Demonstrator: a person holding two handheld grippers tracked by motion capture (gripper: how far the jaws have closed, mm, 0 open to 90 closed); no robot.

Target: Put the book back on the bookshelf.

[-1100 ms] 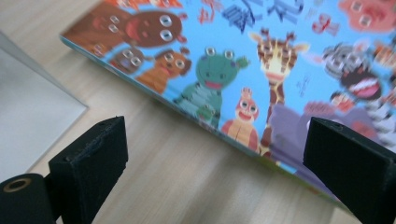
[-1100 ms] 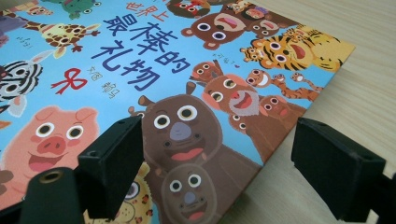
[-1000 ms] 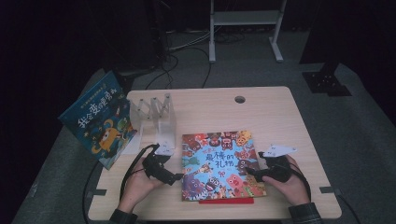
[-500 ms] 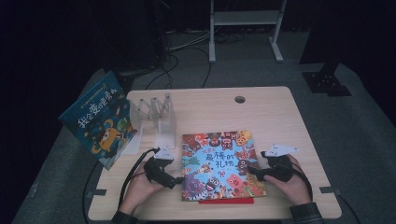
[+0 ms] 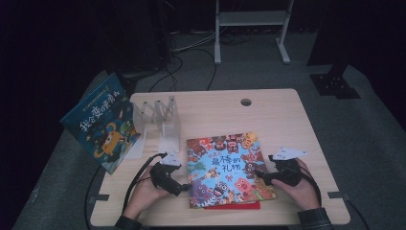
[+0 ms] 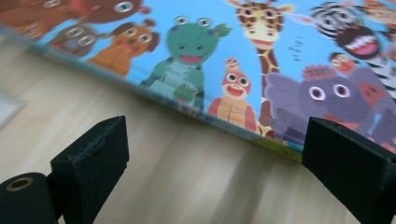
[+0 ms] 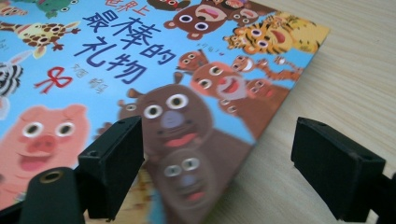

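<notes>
A picture book [image 5: 225, 165] with cartoon animals on its blue cover lies flat at the front middle of the table, over something red [image 5: 232, 206]. My left gripper [image 5: 186, 188] rests on the table at the book's left edge, jaws wide open. In the left gripper view the book [image 6: 261, 56] runs across just ahead of my left gripper [image 6: 219, 163], and its edge reaches the right jaw. My right gripper [image 5: 258, 175] sits at the book's right edge, open. In the right gripper view the book's edge [image 7: 187, 93] passes between the parted jaws of my right gripper [image 7: 224, 163], untouched.
A clear folding rack [image 5: 160, 120] stands at the table's back left. A second blue picture book [image 5: 100, 127] leans at the left side, overhanging the table. A round cable hole [image 5: 246, 102] sits near the far edge. Bare wood lies right of the book [image 5: 311, 139].
My left gripper has edged slightly toward the front of the table beside the book. The right gripper and the book have kept still.
</notes>
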